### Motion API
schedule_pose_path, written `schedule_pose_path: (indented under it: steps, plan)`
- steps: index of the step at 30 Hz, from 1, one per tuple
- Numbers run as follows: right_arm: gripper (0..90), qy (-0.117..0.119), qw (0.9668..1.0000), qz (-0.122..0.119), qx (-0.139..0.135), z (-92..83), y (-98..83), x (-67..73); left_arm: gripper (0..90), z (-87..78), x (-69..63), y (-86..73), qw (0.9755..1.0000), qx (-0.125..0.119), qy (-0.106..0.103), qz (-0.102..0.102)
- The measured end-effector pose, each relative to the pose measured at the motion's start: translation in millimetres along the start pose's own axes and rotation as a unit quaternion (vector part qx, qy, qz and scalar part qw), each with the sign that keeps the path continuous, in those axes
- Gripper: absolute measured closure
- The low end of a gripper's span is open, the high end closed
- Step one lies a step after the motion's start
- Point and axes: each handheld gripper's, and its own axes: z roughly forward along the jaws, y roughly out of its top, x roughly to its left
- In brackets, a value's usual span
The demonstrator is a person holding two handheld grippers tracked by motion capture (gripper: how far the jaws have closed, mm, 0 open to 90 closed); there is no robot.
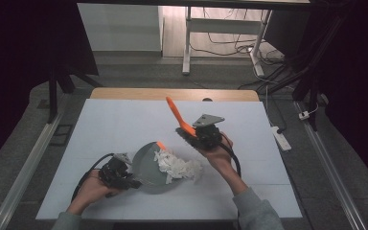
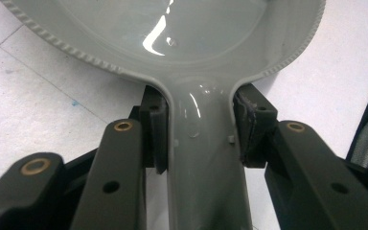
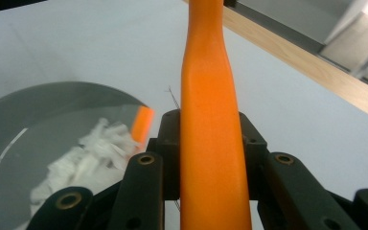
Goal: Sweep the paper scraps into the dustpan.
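Left claw (image 2: 199, 129) clamped on grey dustpan (image 1: 148, 165) handle, pan near-centre on white worktop (image 1: 115, 124), white paper scraps (image 1: 179, 167) heaped at its right edge, right claw (image 3: 211, 143) gripping orange brush handle (image 3: 211, 120), raised just right of pan

So the table (image 1: 124, 124) has a pale, whitish top with a wooden strip running along the far edge, and a few faint lines cross the surface. Sitting on it is a grey dustpan (image 1: 148, 165), kind of toward the near middle. A heap of white scraps (image 1: 179, 167) spills from the pan's right side onto the tabletop, touching it. There's a little orange bit (image 1: 161, 144) right at the pan's far rim, can't tell what it is. The rest of the top is just plain surface.
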Motion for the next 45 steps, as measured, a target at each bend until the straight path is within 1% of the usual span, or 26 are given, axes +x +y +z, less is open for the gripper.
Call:
schedule_pose_path:
  steps: [2, 5, 9, 11, 14, 17, 19, 22, 26, 29, 32, 35, 38, 41, 45]
  plan:
    - [70.4, -0.012, 0.9997, 0.02, 0.003, -7.5, -6.8, -6.3, 61.4, 0.2, -0.3, -0.2, 1.0, 0.0, 0.001, 0.0]
    - [70.4, -0.029, 0.9986, 0.043, 0.008, -18.6, -20.3, -13.5, 61.4, 1.1, -0.3, -0.6, 1.0, 0.002, 0.0, -0.002]
    - [70.4, -0.046, 0.9953, 0.083, 0.019, -32.1, -41.1, -18.3, 61.4, 1.0, -0.9, -0.7, 1.0, 0.001, 0.002, -0.002]
    - [70.4, -0.055, 0.9934, 0.098, 0.024, -38.0, -51.1, -18.8, 61.4, 1.0, -1.3, -0.7, 1.0, 0.001, 0.002, -0.002]
    - [70.4, -0.071, 0.9909, 0.11, 0.034, -43.3, -63.3, -18.8, 61.4, 1.0, -1.7, -0.7, 1.0, 0.001, 0.003, -0.002]
    - [70.4, -0.083, 0.9881, 0.12, 0.046, -43.2, -69.9, -18.3, 61.4, 1.0, -1.6, -0.6, 1.0, 0.001, 0.003, -0.002]
    - [70.4, -0.091, 0.9874, 0.118, 0.054, -40.6, -70.7, -17.3, 61.4, 1.0, -1.6, -0.6, 1.0, 0.0, 0.003, -0.002]
    - [70.4, -0.091, 0.9874, 0.117, 0.056, -36.3, -70.0, -14.5, 61.4, 0.9, -1.8, -0.7, 1.0, 0.0, 0.004, -0.002]
    - [70.4, -0.084, 0.9884, 0.11, 0.062, -30.3, -69.4, -10.6, 61.4, 0.7, -2.7, -1.0, 1.0, 0.0, 0.004, -0.002]
    - [70.4, -0.082, 0.9882, 0.113, 0.063, -27.1, -69.5, -8.5, 61.4, 0.3, -3.2, -1.3, 1.0, 0.0, 0.004, -0.003]
    - [70.4, -0.079, 0.9886, 0.11, 0.065, -23.6, -69.6, -5.6, 61.4, -0.3, -3.5, -1.5, 1.0, 0.0, 0.005, -0.002]
    - [70.4, -0.069, 0.9884, 0.118, 0.066, -19.3, -69.3, -3.0, 61.4, -0.7, -3.7, -1.8, 1.0, -0.001, 0.005, -0.002]
    - [70.4, -0.061, 0.9885, 0.12, 0.069, -15.5, -68.4, 0.9, 61.3, -1.2, -4.0, -2.1, 1.0, 0.0, 0.005, -0.002]
    - [70.4, -0.058, 0.9886, 0.12, 0.07, -12.9, -67.2, 5.7, 61.4, -1.7, -4.8, -2.8, 1.0, 0.0, 0.004, -0.002]
    - [70.4, -0.06, 0.9879, 0.122, 0.075, -8.9, -65.2, 12.2, 61.3, -1.6, -6.3, -3.1, 1.0, 0.003, 0.005, -0.003]
